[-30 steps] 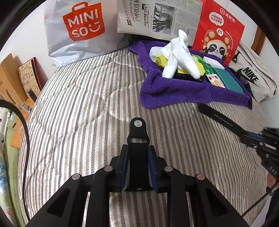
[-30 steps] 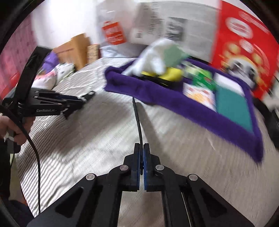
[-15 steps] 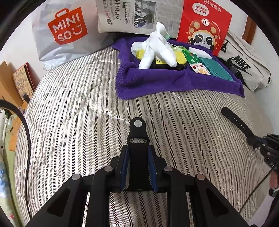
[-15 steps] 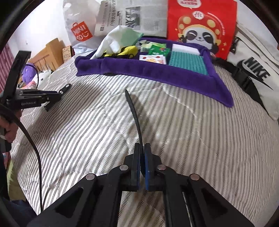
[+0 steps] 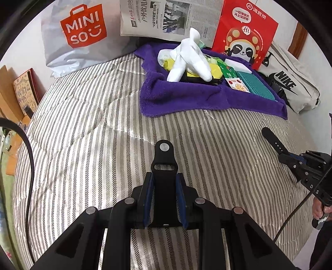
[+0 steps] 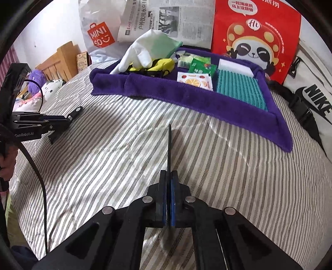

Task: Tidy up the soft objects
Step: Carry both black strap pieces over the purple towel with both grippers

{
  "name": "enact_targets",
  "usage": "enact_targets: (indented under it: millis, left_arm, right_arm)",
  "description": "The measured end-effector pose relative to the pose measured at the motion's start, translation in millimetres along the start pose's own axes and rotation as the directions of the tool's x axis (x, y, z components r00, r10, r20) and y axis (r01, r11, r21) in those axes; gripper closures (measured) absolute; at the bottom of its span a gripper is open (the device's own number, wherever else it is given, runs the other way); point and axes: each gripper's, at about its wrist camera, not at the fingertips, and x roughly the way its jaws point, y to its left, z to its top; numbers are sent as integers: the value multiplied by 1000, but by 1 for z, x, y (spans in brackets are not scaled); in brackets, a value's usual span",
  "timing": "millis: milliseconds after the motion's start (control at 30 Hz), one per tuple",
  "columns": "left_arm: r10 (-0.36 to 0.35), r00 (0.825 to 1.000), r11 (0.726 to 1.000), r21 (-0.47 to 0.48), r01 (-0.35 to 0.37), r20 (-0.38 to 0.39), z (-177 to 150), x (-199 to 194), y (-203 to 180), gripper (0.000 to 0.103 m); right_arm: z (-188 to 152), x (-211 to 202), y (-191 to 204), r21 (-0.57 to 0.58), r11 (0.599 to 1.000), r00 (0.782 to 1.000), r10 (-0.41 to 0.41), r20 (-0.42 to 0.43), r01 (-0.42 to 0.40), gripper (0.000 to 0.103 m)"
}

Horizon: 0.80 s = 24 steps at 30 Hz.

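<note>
Over the striped bedspread, my left gripper is shut on a short black watch strap piece with a metal stud; it also shows in the right wrist view as the left gripper. My right gripper is shut on a long black strap, seen edge-on. In the left wrist view the right gripper holds that long strap at the far right. Behind lies a purple towel bearing a white glove, a yellow item, packets and a teal cloth.
A Miniso bag, a newspaper, a red panda bag and a Nike bag line the back. Plush toys and a wooden frame sit at the left. A person's hand holds the right gripper.
The right gripper and its strap have drawn back from the towel's edge toward the right and rolled slightly. The left gripper has hardly moved and keeps its grip.
</note>
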Motion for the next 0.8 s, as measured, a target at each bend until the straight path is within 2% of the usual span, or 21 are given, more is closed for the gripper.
enact_targets:
  millis: [200,367,467,533,633,667,700,800]
  left_arm:
    - [-8,1000,1000,5,8,-17,-4,-4,-1,81]
    - [23,999,999,41,-21,-37,-9,-6,-7,81]
    - [52,997,996,75,-48,-51,-14,-9,-13,73]
    - [83,995,992,96,-78,-55,-17,-10,-17,70]
    - [78,996,994,83,-74,-46,-16,-9,-15,73]
    - [76,996,994,79,-72,-44,-15,-9,-14,80]
    - [79,996,994,79,-76,-41,-14,-9,-14,83]
    - [82,995,994,70,-78,-49,-13,-9,-14,83]
  right_arm:
    - [-4,-7,-5,56,998,999,-37,-10,38,100]
    - [-7,-3,-7,68,996,999,-52,-14,53,100]
    - [-7,-4,-7,67,996,998,-55,-9,56,100]
    - [-7,-4,-7,68,996,998,-55,-6,56,100]
    - [-8,-4,-7,69,996,999,-53,1,53,100]
    - [-8,-4,-8,72,996,999,-51,2,51,100]
    - [-8,-4,-8,76,996,999,-50,2,50,100]
    - [-7,-4,-9,90,995,999,-48,-4,49,100]
